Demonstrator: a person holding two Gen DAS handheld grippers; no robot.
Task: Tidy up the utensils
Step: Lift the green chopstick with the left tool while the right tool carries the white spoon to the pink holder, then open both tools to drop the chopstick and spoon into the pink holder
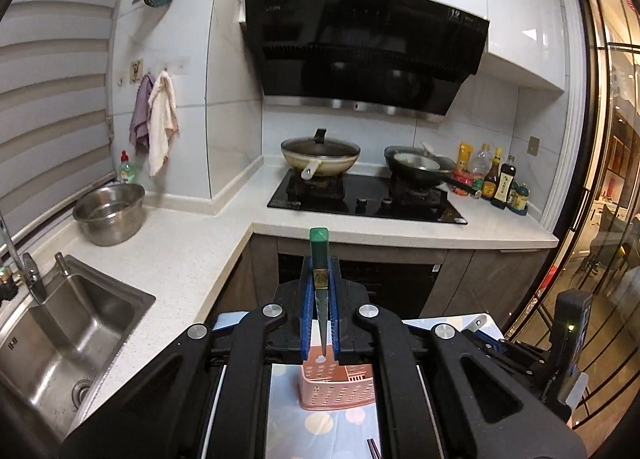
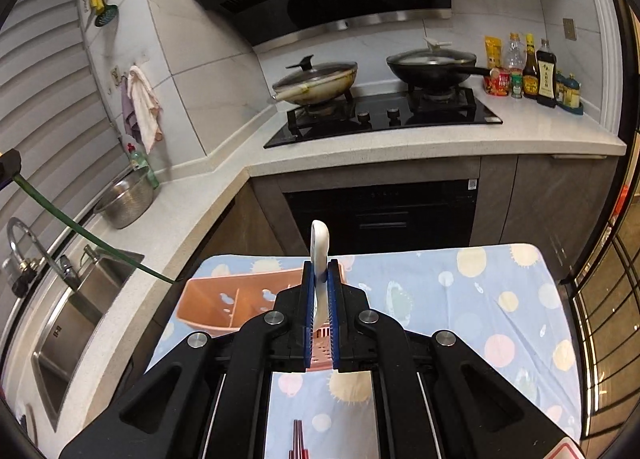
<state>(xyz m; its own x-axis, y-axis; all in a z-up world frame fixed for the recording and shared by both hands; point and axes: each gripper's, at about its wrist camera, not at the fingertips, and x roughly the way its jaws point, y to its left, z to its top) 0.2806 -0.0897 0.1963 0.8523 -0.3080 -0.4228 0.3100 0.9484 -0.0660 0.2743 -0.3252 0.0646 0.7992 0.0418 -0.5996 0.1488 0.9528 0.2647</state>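
Note:
My left gripper [image 1: 319, 263] is shut on green chopsticks [image 1: 319, 259], held upright with their tips just above the pink utensil basket [image 1: 338, 387]. The chopsticks also show in the right wrist view [image 2: 80, 229], slanting down toward the basket [image 2: 224, 305]. My right gripper [image 2: 320, 263] is shut on a white spoon [image 2: 321, 247], its handle end pointing up, above the right end of the pink basket. The basket lies on the blue dotted cloth [image 2: 460, 299]. Dark red chopsticks [image 2: 298, 441] lie on the cloth near the bottom edge.
The white counter [image 1: 180, 251] holds a steel sink [image 1: 68, 339] and a steel bowl [image 1: 110, 213]. The black hob [image 2: 384, 119] carries two lidded pans. Sauce bottles [image 2: 532, 71] stand at the right. Cloths [image 1: 158, 119] hang on the wall.

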